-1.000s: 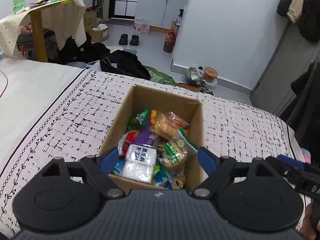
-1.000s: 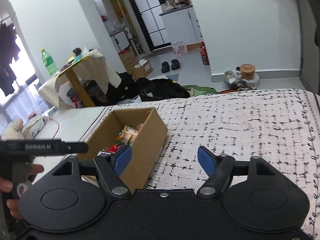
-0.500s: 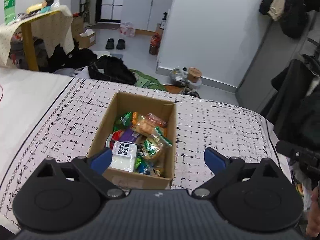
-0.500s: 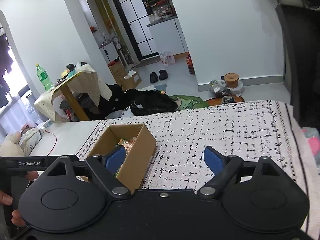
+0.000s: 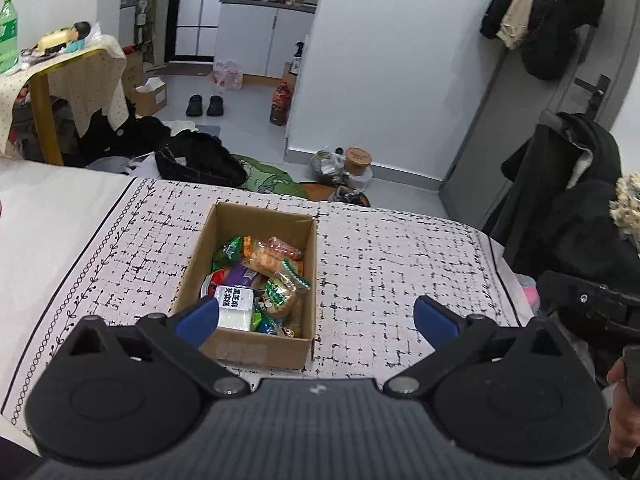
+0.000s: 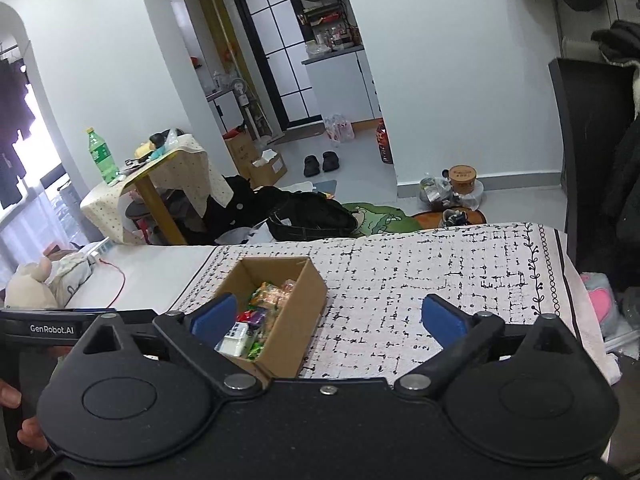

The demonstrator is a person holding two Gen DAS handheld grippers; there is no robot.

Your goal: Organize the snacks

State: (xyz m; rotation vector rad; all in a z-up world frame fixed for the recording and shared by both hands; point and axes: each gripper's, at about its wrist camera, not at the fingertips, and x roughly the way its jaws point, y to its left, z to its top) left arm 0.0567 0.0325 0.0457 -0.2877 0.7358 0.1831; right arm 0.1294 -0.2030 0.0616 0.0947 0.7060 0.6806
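Open cardboard box (image 5: 264,350) brims with snack packets (image 5: 260,276).

One open cardboard box (image 5: 256,344) sits on one patterned bedspread (image 5: 400,264). Inside the box are roughly ten snack packets (image 5: 260,272) (they overlap, so an exact count is not possible), among them one white packet (image 5: 234,308) with black lettering at the box's near end. Beyond the box, on the floor, are two black slippers (image 5: 204,105), one dark bottle (image 5: 280,104) and one round brown tub (image 5: 358,159). Far left of the box stands one table (image 5: 60,68) carrying one green bottle (image 5: 7,32). Two grippers: the left gripper (image 5: 316,316) and the right gripper (image 6: 328,316).
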